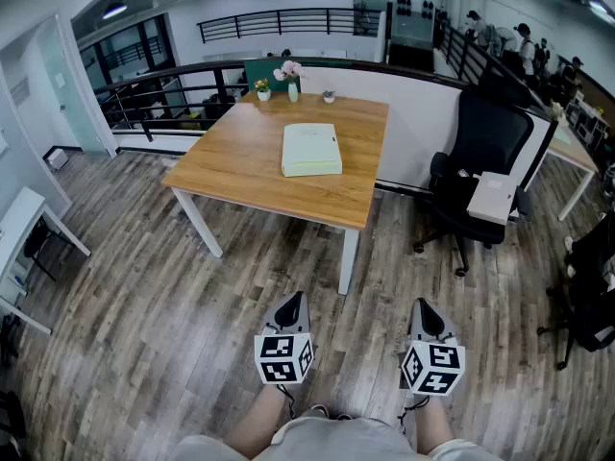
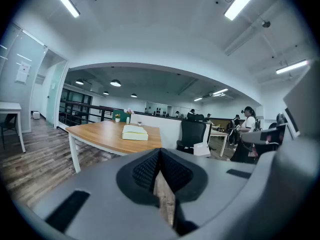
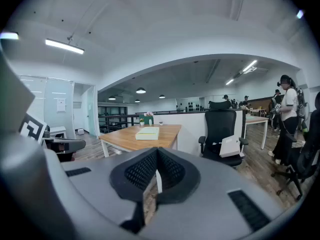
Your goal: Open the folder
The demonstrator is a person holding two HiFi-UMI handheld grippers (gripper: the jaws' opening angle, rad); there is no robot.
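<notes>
In the head view, the closed pale green folder (image 1: 311, 150) is seen lying flat near the middle of a wooden table (image 1: 231, 171), well apart from the left gripper (image 1: 295, 302) and the right gripper (image 1: 423, 307), which are held low over the plank floor (image 1: 144, 305). Nothing has been reached yet, so the likeliest trouble is judged to be the smooth tabletop: the folder could be pushed along it rather than opened if the cover is lifted without the body being steadied. A black office chair (image 1: 485, 152) beside the table's right corner could be bumped on the way in, and a vase of flowers (image 1: 291, 77) at the far edge could be knocked over. In the left gripper view, the jaws are seen pressed together with nothing between them, and the folder (image 2: 135, 132) is seen far ahead on the table; the cover cannot be pinched until the jaws are parted. In the right gripper view, the jaws are likewise closed and empty, and an open office with railings, ceiling lights and a standing person (image 3: 288, 109) is shown.
</notes>
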